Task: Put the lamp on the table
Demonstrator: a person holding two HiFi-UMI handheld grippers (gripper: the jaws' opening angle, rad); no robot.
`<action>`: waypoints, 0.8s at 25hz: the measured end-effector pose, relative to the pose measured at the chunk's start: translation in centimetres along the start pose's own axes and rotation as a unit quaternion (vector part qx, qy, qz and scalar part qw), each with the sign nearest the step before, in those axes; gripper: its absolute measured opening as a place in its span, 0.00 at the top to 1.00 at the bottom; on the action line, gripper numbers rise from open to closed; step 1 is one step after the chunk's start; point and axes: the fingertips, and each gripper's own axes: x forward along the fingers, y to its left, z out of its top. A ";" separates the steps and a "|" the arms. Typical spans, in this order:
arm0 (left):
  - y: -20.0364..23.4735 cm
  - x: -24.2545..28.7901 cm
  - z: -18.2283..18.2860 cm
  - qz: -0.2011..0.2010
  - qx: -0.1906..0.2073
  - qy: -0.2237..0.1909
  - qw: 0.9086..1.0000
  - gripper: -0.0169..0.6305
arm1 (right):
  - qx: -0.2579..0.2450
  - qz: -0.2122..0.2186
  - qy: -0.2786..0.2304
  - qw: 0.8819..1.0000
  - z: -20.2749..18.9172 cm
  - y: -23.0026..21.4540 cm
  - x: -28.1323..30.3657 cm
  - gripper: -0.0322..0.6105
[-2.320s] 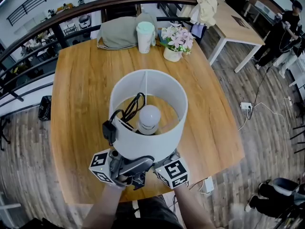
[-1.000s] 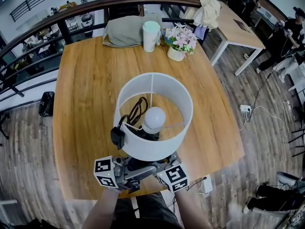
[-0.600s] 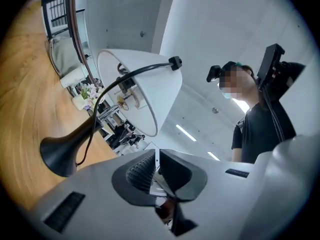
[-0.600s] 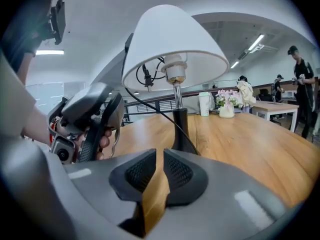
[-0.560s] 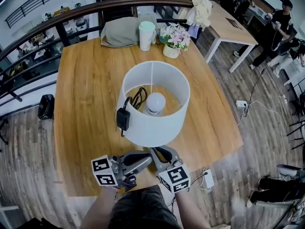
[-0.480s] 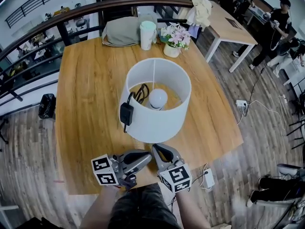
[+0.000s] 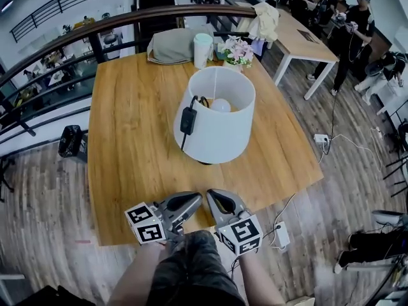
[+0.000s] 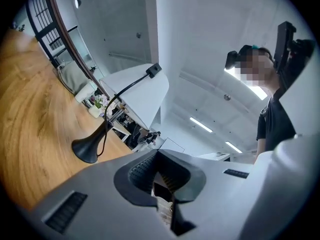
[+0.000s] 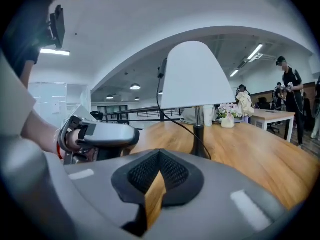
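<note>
The lamp (image 7: 217, 116), with a white drum shade, a black stem and a black cord with an inline switch (image 7: 187, 120), stands upright on the wooden table (image 7: 127, 139). Neither gripper touches it. My left gripper (image 7: 193, 199) and right gripper (image 7: 214, 197) sit side by side over the table's near edge, a short way in front of the lamp. Both are shut with nothing between the jaws. The left gripper view shows the lamp's black base (image 8: 89, 150) and its shade (image 8: 142, 91) beyond the gripper (image 8: 157, 155). The right gripper view has the lamp (image 9: 196, 76) ahead of the gripper (image 9: 159, 158).
A flower pot (image 7: 237, 51), a pale cup (image 7: 203, 48) and a grey cushion (image 7: 171, 45) stand at the table's far edge, by a curved railing (image 7: 95, 27). A power strip (image 7: 280, 234) lies on the floor at right. People stand by another table (image 7: 306, 34).
The lamp, earlier held at its base by both grippers, now stands free on the table. Both grippers have drawn back to the near edge and their jaws have shut.
</note>
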 end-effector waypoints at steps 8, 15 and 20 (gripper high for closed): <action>-1.2 -2.1 1.5 0.043 0.056 -0.015 0.997 0.98 | -0.016 -0.021 -0.024 0.999 2.3 1.7 -1.9 0.94; -2.1 -3.9 2.0 0.083 0.116 -0.016 0.990 0.98 | -0.025 -0.044 -0.048 0.998 3.5 3.1 -3.5 0.94; -3.1 -5.4 2.6 0.106 0.159 -0.015 0.981 0.98 | -0.032 -0.060 -0.062 0.996 4.1 4.1 -4.8 0.94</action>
